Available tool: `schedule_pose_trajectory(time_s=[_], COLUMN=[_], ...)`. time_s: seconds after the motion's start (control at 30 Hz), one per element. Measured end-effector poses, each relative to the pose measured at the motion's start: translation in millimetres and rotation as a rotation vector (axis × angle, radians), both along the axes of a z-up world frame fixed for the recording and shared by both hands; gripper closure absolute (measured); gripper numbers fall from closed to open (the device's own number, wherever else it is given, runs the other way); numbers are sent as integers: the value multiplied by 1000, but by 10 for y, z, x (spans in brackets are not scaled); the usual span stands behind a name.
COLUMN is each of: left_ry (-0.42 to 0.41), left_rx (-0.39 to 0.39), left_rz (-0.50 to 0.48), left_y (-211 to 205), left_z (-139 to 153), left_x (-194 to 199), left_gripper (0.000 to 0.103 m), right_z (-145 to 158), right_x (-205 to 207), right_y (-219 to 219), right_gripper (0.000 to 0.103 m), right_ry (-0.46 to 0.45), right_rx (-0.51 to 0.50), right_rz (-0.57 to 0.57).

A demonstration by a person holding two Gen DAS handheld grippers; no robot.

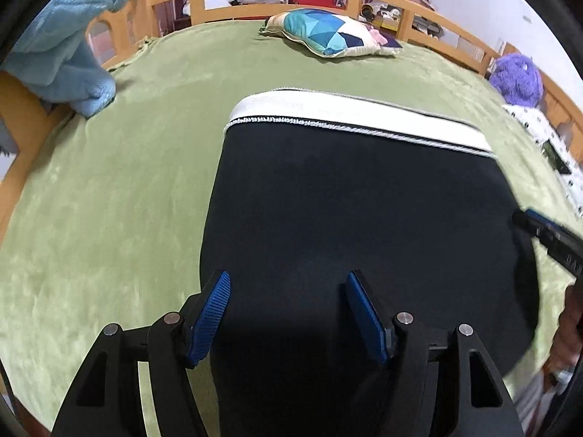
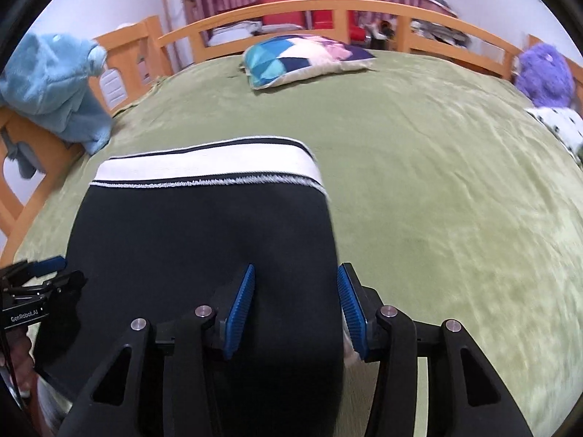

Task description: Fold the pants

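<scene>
Black pants (image 1: 346, 211) with a white waistband (image 1: 364, 116) lie flat on the green bed, waistband at the far end. My left gripper (image 1: 288, 284) is open over the pants' near left part, its left pad near the left edge. My right gripper (image 2: 295, 276) is open over the pants (image 2: 200, 229), straddling their right edge; the waistband (image 2: 204, 167) lies beyond. The right gripper also shows at the right edge of the left wrist view (image 1: 539, 225), and the left gripper at the left edge of the right wrist view (image 2: 40, 273).
A green blanket (image 1: 109, 200) covers the bed. A patterned pillow (image 1: 328, 32) lies at the far end. A light blue plush (image 1: 62, 47) hangs on the left wooden rail (image 1: 22, 167). A purple plush (image 1: 517, 76) and spotted cloth (image 2: 561, 123) sit at the right.
</scene>
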State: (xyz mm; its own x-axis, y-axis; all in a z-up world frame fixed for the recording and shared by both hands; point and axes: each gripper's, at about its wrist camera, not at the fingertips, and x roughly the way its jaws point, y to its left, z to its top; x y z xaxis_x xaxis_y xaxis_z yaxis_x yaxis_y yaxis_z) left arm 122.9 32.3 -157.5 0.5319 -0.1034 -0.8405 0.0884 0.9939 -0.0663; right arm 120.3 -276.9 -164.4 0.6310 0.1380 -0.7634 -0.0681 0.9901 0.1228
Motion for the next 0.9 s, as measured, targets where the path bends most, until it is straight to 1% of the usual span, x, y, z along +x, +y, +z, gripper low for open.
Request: schedule_pose_trajectory(time_s=[0.1, 0.2, 0.27, 0.37, 0.4, 0.47, 0.5, 0.53, 0.63, 0.7, 0.8, 0.9], left_ry=[-20, -52, -78, -141, -166, -216, -238, -256, -284, -301, -321, -335], left_rx=[-23, -31, -15, 15, 24, 41, 44, 43, 28, 20, 16, 36], left_rz=[16, 17, 24, 27, 27, 27, 34, 41, 47, 58, 58, 35], left_y=[17, 20, 12, -28, -47, -83, -92, -98, -120, -135, -192, -283], left_z=[184, 402, 564, 824, 910, 1068, 1137, 1207, 1345, 1400, 1454, 1498], left_x=[-231, -518, -744, -1084, -1200, -1404, -1490, -1565, -1779, -1884, -2029, -2154], left_gripper=[39, 38, 30, 26, 24, 17, 17, 16, 13, 13, 12, 9], right_z=[110, 329, 481, 746, 848, 996, 1078, 1138, 1307, 1396, 1487, 1582], right_x=[-218, -571, -778, -1107, -1236, -1393, -1501, -1569, -1811, -1975, -2176, -2331], right_y=[-18, -10, 14, 59, 87, 124, 150, 152, 157, 158, 177, 181], right_gripper=[55, 51, 47, 37, 33, 31, 28, 20, 7, 4, 1, 1], right_ry=[4, -15, -31, -67, -84, -104, -114, -118, -161, -190, -217, -232], right_rx=[27, 17, 14, 1, -10, -23, -25, -25, -27, -27, -50, -61], right_rz=[-11, -30, -37, -45, -55, -59, -60, -66, -96, -104, -110, -125])
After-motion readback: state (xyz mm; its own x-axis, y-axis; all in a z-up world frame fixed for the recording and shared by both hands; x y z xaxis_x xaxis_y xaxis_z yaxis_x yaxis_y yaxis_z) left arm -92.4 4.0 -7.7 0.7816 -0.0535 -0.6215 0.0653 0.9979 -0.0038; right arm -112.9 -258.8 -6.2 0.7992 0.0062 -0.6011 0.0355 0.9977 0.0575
